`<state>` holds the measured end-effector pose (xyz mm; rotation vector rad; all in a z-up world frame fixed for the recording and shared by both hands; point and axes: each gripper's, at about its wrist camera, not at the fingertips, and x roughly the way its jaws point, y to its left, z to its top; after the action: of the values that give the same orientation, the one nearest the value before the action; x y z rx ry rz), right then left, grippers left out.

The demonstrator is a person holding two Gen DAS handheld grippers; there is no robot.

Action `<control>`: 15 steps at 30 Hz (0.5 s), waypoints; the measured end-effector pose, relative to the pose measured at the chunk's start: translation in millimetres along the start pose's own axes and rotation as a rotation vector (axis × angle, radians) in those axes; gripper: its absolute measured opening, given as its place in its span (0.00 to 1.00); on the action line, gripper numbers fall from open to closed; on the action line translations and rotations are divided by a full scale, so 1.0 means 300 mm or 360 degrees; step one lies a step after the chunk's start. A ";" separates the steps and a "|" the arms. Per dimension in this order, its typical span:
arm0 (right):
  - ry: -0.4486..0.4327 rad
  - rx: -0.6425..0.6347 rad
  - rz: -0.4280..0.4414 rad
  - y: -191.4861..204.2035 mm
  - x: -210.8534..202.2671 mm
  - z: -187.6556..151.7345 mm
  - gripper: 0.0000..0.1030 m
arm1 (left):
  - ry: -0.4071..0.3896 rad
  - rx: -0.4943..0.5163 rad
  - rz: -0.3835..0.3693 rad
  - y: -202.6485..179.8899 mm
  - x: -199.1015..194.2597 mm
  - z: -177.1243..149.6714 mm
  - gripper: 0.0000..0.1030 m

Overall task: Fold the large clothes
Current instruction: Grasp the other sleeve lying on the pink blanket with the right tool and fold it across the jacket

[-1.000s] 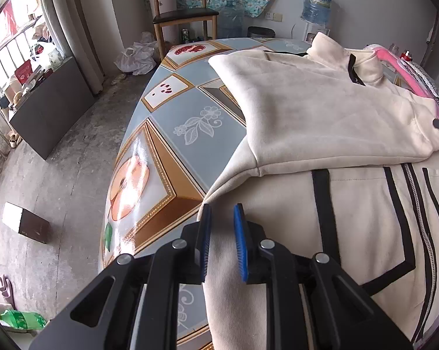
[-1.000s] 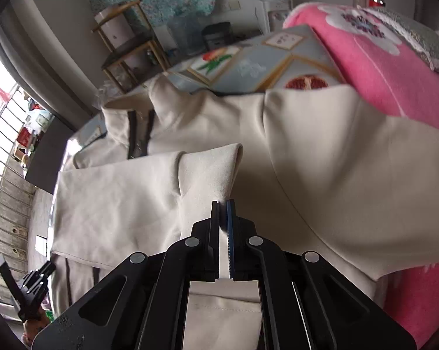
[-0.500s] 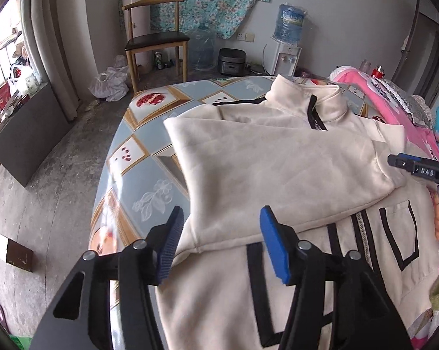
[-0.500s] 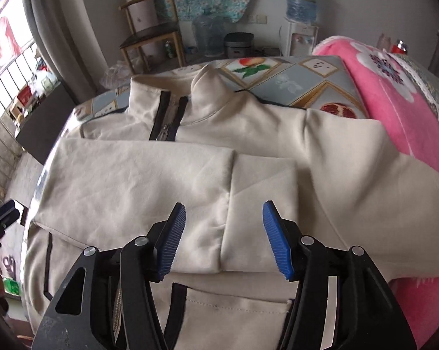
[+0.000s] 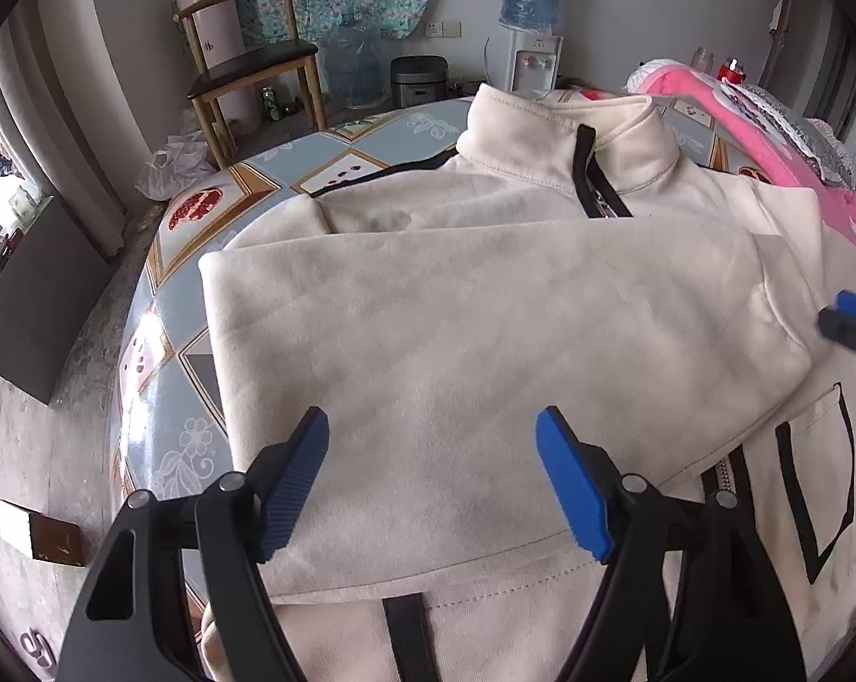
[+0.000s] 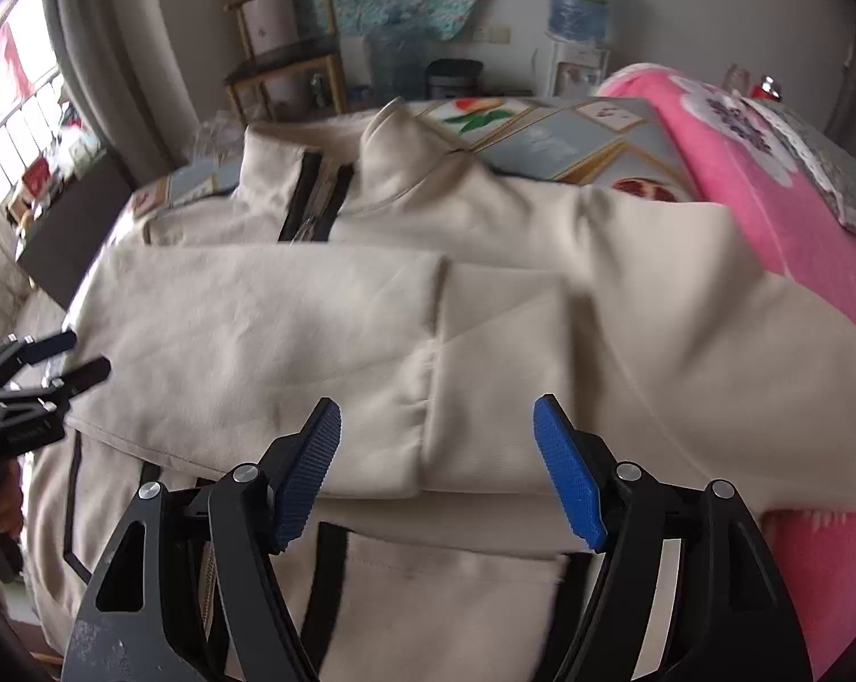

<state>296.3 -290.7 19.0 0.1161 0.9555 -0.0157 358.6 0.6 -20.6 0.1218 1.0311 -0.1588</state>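
A cream zip-up jacket (image 5: 485,216) with black trim lies face up on the patterned table (image 5: 166,352). One cream sleeve (image 5: 456,352) is folded flat across its chest, cuff end towards the right. My left gripper (image 5: 431,449) hovers above that sleeve, jaws opening, nothing between them. My right gripper (image 6: 436,437) hangs over the sleeve's cuff end (image 6: 485,398), jaws also opening and empty. The right gripper's tip (image 5: 854,318) shows at the left wrist view's right edge. The left gripper (image 6: 47,364) shows at the right wrist view's left edge.
A pink blanket (image 6: 769,170) lies on the table's right side, partly under the jacket. Behind the table stand a wooden chair (image 5: 246,68), a water dispenser (image 5: 530,23) and a rice cooker (image 5: 419,79). A small box (image 5: 36,528) sits on the concrete floor at left.
Both grippers opened and let go of the sleeve, which now lies flat across the jacket's chest. The left gripper moved from the jacket's left edge to over the sleeve; the right one pulled back a little.
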 end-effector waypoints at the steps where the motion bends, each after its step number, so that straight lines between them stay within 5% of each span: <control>1: -0.0031 0.0078 -0.0018 -0.069 -0.045 0.005 0.69 | 0.0015 -0.0004 0.0001 -0.002 0.013 -0.002 0.72; 6: -0.0153 0.0542 -0.0194 -0.535 -0.281 -0.012 0.70 | 0.0096 -0.0069 0.0011 0.019 0.074 -0.028 0.74; 11: -0.0216 0.1062 -0.0408 -1.012 -0.456 -0.148 0.70 | 0.0051 -0.0073 0.0045 0.017 0.072 -0.039 0.79; 15: -0.0239 0.1439 -0.0367 -1.310 -0.509 -0.308 0.70 | 0.0048 -0.0099 0.0032 0.030 0.074 -0.043 0.83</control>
<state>107.5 -677.1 54.7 0.8248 0.7474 -0.6640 360.6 10.2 -46.1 0.0784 1.0634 -0.1069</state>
